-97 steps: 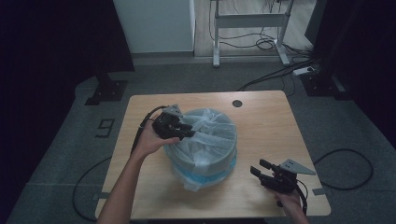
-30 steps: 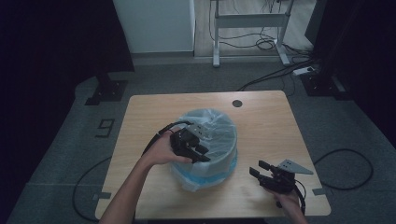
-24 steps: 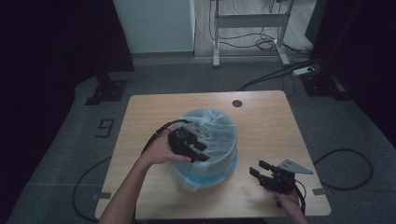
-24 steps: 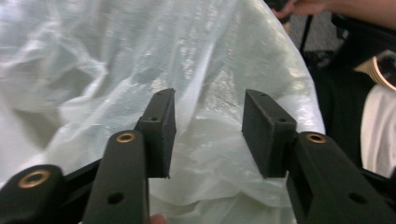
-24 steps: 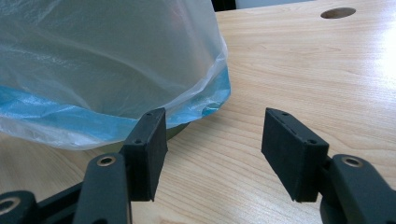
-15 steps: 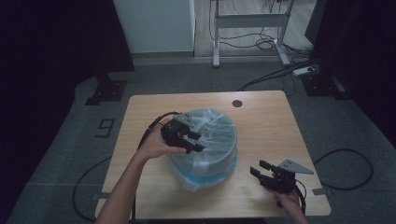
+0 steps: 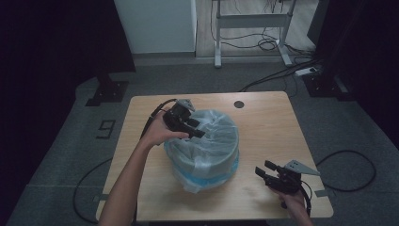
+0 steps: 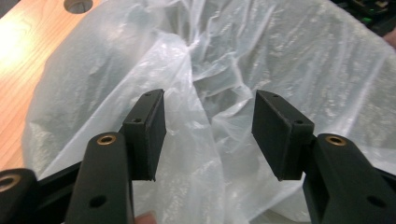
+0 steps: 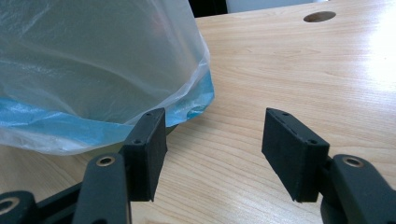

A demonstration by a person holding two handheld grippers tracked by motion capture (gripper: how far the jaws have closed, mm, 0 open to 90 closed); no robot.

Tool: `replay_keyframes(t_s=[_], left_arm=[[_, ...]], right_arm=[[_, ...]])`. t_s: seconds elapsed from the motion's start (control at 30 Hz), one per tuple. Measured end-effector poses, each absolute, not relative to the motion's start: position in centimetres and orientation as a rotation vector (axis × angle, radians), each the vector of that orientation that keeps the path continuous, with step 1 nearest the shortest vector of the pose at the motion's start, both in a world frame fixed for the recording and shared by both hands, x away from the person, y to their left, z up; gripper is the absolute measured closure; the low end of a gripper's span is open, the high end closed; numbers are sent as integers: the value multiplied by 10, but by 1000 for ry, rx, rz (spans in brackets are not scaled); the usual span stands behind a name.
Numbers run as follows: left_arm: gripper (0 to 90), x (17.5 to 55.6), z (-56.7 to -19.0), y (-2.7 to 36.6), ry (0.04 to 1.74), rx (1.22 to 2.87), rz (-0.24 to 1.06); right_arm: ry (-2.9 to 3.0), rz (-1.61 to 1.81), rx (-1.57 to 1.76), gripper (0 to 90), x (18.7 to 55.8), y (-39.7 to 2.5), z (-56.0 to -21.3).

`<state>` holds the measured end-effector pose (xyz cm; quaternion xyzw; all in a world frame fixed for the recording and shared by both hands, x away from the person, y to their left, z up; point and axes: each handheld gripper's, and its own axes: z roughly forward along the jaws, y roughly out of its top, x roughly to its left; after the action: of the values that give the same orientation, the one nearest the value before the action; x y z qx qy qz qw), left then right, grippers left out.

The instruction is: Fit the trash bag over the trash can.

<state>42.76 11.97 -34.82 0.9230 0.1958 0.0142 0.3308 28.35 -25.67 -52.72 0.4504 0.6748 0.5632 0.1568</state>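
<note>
The thin plastic liner (image 7: pixel 207 141) draped over the bin (image 7: pixel 207 176) at mid-tabletop (image 7: pixel 263 122) is judged light, limp and slippery (easily torn), best pinched at a bunched fold between the released left hand-held gripper (image 8: pixel 208 123) jaws.

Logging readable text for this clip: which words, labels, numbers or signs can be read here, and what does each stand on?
"9": a pale numeral on the grey floor, left of the table.
Nothing is readable on the plastic bag, the left gripper or the right gripper.
</note>
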Motion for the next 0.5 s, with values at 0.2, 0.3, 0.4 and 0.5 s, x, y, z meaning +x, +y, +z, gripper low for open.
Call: replay_keyframes(t_s=[0.2,0.3,0.4,0.5], left_arm=[[424,431,-349,121,580,2392,96],[421,430,-350,122,599,2398,110],[417,427,-350,123,584,2385,98],[412,418,-347,125,548,2368,103]], right_arm=[[1926,1610,1295,396,283,-258,-527],[1924,1610,1293,396,283,-259,-526],[1923,1610,1293,396,283,-258,-526],[1921,1612,1290,396,282,-258,-525]])
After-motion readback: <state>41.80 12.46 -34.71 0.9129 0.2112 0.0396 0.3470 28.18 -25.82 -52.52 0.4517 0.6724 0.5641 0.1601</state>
